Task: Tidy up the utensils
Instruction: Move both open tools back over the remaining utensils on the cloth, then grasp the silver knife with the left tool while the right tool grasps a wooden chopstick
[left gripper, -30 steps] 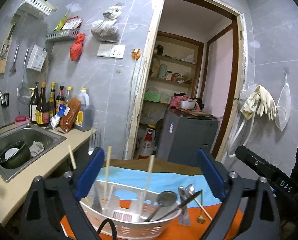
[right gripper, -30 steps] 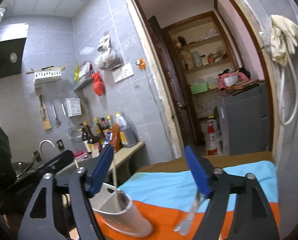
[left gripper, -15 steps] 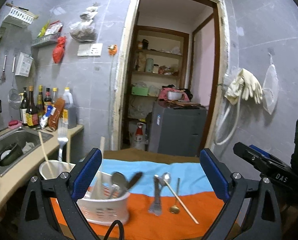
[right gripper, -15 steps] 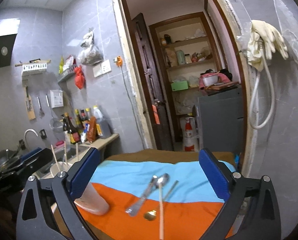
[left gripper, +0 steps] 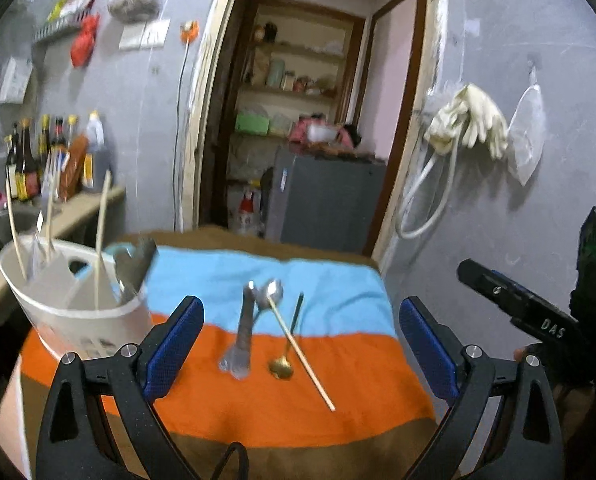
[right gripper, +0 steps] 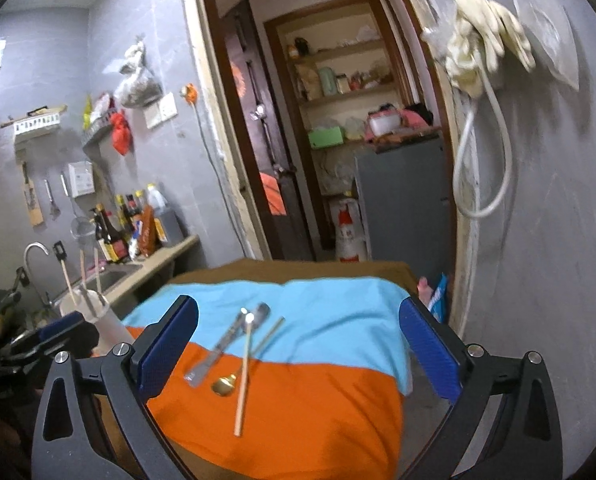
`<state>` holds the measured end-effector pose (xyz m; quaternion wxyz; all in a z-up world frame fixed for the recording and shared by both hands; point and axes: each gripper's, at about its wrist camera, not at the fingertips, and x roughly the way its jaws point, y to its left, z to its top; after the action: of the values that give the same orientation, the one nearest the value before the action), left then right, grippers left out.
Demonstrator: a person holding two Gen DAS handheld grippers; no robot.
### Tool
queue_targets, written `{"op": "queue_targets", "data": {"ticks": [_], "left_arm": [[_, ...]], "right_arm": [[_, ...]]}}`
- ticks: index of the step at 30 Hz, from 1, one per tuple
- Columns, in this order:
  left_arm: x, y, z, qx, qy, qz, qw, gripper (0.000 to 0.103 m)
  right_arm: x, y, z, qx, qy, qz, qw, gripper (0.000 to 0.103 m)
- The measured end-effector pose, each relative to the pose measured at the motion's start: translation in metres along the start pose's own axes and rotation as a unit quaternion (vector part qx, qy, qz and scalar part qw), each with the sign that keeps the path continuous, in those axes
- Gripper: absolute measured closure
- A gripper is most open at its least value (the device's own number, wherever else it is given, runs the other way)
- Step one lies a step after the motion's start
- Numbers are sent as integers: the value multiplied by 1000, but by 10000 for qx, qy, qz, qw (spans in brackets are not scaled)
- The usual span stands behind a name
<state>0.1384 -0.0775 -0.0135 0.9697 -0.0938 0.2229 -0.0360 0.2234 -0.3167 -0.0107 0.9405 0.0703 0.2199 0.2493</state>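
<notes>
Currently both the left claw (left gripper: 299, 338) and right claw (right gripper: 298, 340) gape empty; the crossed chopstick (left gripper: 301, 351) and gold spoon (left gripper: 286, 344) ahead risk being dragged together.

Looking forward and down from each hand, close above the same striped cloth (left gripper: 258, 412) (right gripper: 329, 400) and spoons (left gripper: 281, 366) (right gripper: 224, 385).

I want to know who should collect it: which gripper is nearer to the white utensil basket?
Left. The white utensil basket sits just beyond the left gripper, beside its left finger. From the right gripper, it stands further off to the left, behind the left gripper's body.
</notes>
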Motion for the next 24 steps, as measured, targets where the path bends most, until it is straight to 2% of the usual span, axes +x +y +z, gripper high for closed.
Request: {"op": "queue_targets", "data": {"ticks": [5, 7, 9, 11, 13, 15, 17, 20, 22, 24], "left_arm": [[28, 3, -6, -79, 335, 294, 9990, 8], [38, 4, -6, -86, 387, 424, 9983, 8], [49, 5, -8, -94, 439, 499, 9977, 10], [60, 6, -8, -85, 500, 559, 9971, 15], [76, 5, -8, -49, 622, 600, 9962, 26], [89, 6, -8, -26, 735, 672, 9950, 32], [102, 8, -10, -6, 878, 760, 9932, 40], [127, 15, -13, -20, 1241, 955, 9877, 50], [138, 21, -15, -83, 1461, 1037, 9838, 58], [150, 30, -17, -141, 1655, 1118, 9798, 62]], "right_arm": [[13, -13, -15, 95, 325, 28, 9994, 7], [20, -17, -20, 158, 452, 52, 9988, 12], [28, -20, -25, 202, 606, 69, 9979, 22], [37, -22, -32, 247, 790, 108, 9965, 27], [44, -21, -38, 274, 947, 152, 9950, 32], [49, -21, -42, 295, 1058, 200, 9937, 41], [55, -18, -49, 326, 1214, 261, 9917, 46], [64, -13, -55, 367, 1391, 349, 9890, 53], [71, -8, -58, 388, 1519, 401, 9868, 55], [77, -5, -60, 416, 1612, 465, 9849, 58]]}}
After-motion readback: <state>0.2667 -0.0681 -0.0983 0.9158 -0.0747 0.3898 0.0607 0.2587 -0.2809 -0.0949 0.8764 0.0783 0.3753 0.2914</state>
